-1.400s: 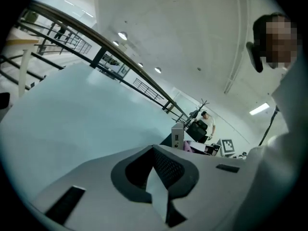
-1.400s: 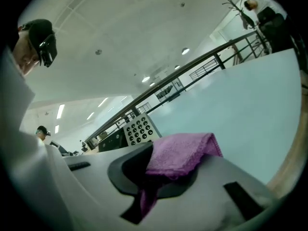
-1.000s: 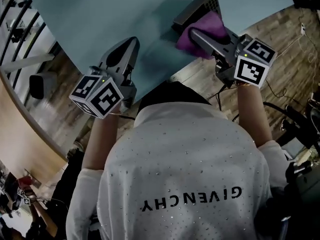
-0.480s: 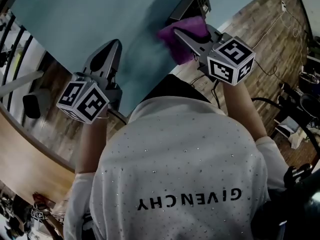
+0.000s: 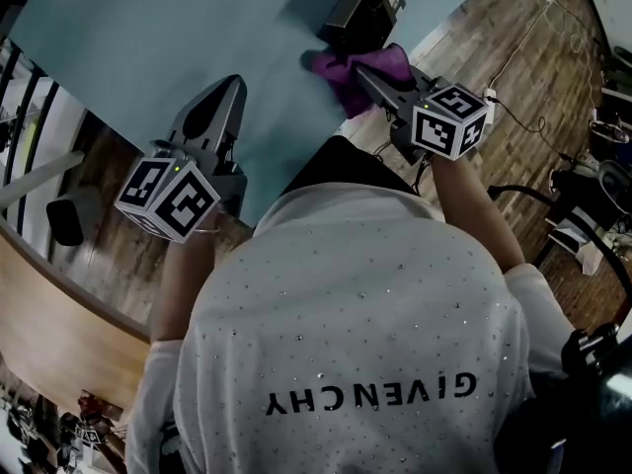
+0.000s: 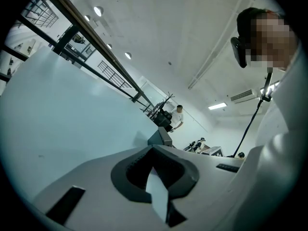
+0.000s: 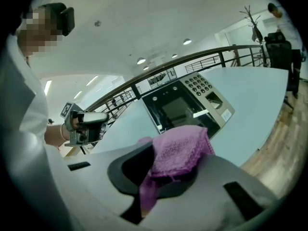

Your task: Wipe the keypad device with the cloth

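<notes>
The right tool pinches the purple cloth just beside the keypad device on the table, ready to rub it. The left tool hangs closed, empty, off to the side.

White studded, black-lettered shirt; grey left gripper and right gripper.

**A room with a pale blue-green table on a wood-plank floor.**
A dark railing runs beyond the table's far edge. The white ceiling carries round recessed lights and a strip light. Cables trail across the floor. A bare, branched coat stand rises beyond the table.
</notes>
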`<state>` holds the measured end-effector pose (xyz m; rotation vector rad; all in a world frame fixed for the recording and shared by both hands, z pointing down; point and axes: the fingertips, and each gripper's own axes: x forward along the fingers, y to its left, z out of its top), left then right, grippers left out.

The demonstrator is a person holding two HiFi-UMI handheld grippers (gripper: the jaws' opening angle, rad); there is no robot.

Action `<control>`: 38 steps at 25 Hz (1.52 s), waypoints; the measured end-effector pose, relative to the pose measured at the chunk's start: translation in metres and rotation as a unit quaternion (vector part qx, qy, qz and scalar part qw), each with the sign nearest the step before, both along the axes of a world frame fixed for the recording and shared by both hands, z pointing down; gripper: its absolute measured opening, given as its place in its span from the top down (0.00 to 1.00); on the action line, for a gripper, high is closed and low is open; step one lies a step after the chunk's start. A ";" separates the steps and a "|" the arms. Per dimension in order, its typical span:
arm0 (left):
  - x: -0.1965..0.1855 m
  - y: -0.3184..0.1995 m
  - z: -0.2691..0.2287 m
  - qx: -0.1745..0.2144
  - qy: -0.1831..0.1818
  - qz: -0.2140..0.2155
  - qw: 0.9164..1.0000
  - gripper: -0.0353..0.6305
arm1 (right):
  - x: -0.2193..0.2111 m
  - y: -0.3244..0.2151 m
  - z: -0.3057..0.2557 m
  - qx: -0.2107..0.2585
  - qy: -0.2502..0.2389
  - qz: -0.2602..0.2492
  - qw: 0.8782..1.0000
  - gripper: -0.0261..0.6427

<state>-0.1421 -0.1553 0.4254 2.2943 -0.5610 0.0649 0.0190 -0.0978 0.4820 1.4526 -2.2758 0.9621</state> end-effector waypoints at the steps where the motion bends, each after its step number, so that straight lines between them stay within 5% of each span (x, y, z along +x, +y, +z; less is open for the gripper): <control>1: -0.002 0.000 0.002 -0.003 0.001 -0.003 1.000 0.94 | 0.001 0.001 0.002 0.002 -0.005 0.002 1.000 0.93; 7: -0.012 0.004 -0.001 0.005 -0.001 -0.014 1.000 0.94 | 0.002 0.008 0.008 0.003 -0.050 0.018 0.999 0.93; 11: -0.012 -0.003 -0.012 0.007 0.007 -0.020 1.000 0.94 | -0.018 -0.005 -0.020 -0.017 -0.041 -0.051 0.998 0.93; 16: -0.015 -0.009 -0.033 0.005 0.029 -0.044 0.999 0.94 | -0.053 -0.051 -0.126 0.094 -0.022 -0.143 0.985 0.93; 21: -0.016 -0.002 -0.065 0.055 0.026 -0.099 0.993 0.94 | -0.059 -0.078 -0.213 0.226 0.031 -0.225 0.947 0.93; 25: -0.022 -0.013 -0.083 0.074 0.027 -0.193 0.978 0.94 | -0.054 -0.083 -0.195 0.213 0.046 -0.309 0.926 0.93; 29: -0.023 -0.023 -0.100 0.083 0.028 -0.294 0.952 0.94 | -0.047 -0.086 -0.139 0.163 0.096 -0.392 0.901 0.93; 33: -0.006 -0.022 -0.105 0.081 0.025 -0.346 0.935 0.94 | -0.040 -0.080 -0.097 0.128 0.124 -0.461 0.870 0.93; 36: 0.013 -0.019 -0.106 0.083 0.018 -0.358 0.930 0.94 | -0.023 -0.082 -0.082 0.111 0.134 -0.475 0.863 0.93; 38: 0.021 -0.017 -0.108 0.085 0.014 -0.367 0.926 0.94 | -0.011 -0.090 -0.079 0.107 0.128 -0.461 0.872 0.93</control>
